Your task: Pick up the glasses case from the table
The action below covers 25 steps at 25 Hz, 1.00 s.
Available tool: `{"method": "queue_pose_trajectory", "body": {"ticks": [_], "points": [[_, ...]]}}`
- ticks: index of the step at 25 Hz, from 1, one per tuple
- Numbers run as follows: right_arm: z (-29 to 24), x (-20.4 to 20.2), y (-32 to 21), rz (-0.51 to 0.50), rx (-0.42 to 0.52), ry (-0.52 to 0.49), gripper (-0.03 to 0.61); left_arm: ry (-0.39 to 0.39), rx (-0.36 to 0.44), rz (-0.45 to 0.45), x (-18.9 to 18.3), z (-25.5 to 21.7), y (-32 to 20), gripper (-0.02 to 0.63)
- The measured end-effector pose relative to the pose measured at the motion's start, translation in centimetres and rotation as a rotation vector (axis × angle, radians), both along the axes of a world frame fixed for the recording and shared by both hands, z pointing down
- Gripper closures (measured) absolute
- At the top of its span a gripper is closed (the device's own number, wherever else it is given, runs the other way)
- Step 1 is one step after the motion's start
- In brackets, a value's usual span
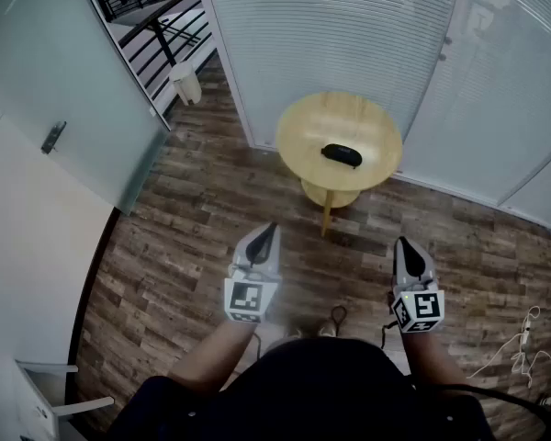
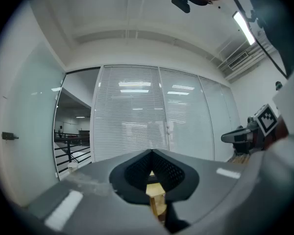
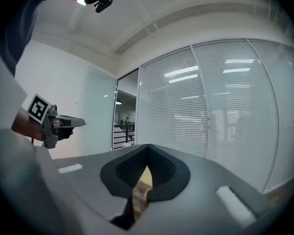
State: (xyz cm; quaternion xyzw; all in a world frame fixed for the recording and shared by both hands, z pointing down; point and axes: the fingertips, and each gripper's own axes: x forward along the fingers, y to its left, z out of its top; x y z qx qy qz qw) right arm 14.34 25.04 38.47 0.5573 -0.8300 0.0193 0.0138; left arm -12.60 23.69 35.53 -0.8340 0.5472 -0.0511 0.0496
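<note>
The black glasses case (image 1: 341, 154) lies on a small round yellow table (image 1: 305, 127) ahead of me, near its middle. Both grippers are held level over the wooden floor, well short of the table. My left gripper (image 1: 272, 227) is shut with nothing in it, its tips meeting in the left gripper view (image 2: 151, 153). My right gripper (image 1: 400, 241) is likewise shut and empty, its tips together in the right gripper view (image 3: 147, 147). A sliver of the yellow table (image 2: 155, 192) shows through the gap behind the left jaws. The case itself cannot be made out in either gripper view.
A glass wall with white blinds (image 1: 349, 35) stands just behind the table. A frosted glass door with a handle (image 1: 51, 137) is at the left, a white bin (image 1: 186, 84) beyond it. Cables (image 1: 522, 338) lie on the floor at the right. White furniture (image 1: 48, 402) sits at bottom left.
</note>
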Motion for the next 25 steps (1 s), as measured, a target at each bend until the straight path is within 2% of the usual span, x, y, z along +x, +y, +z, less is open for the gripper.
{"method": "queue_pose_trajectory", "body": {"ticks": [9,13,16,20,25], "points": [[0.6,1.2,-2.5,-0.003,-0.024,-0.027,0.571,-0.009,-0.012,0.003,2.3,0.1,-1.6,0.609],[0.9,1.7,-3.4,-0.024,-0.044,-0.085,0.571,-0.024,-0.032,-0.006,3.1,0.4,-2.5,0.609],[0.9,2.2,-3.2,-0.022,-0.054,-0.084,0.571,-0.019,-0.042,-0.014,3.6,0.5,-2.4,0.609],[0.7,2.8,-4.3,-0.047,-0.051,-0.080,0.571,-0.023,-0.016,-0.028,5.0,-0.3,-3.2,0.609],[1.2,3.4,-5.7,-0.059,-0.091,-0.085,0.571,-0.003,-0.017,-0.022,6.8,-0.6,-3.9,0.609]]}}
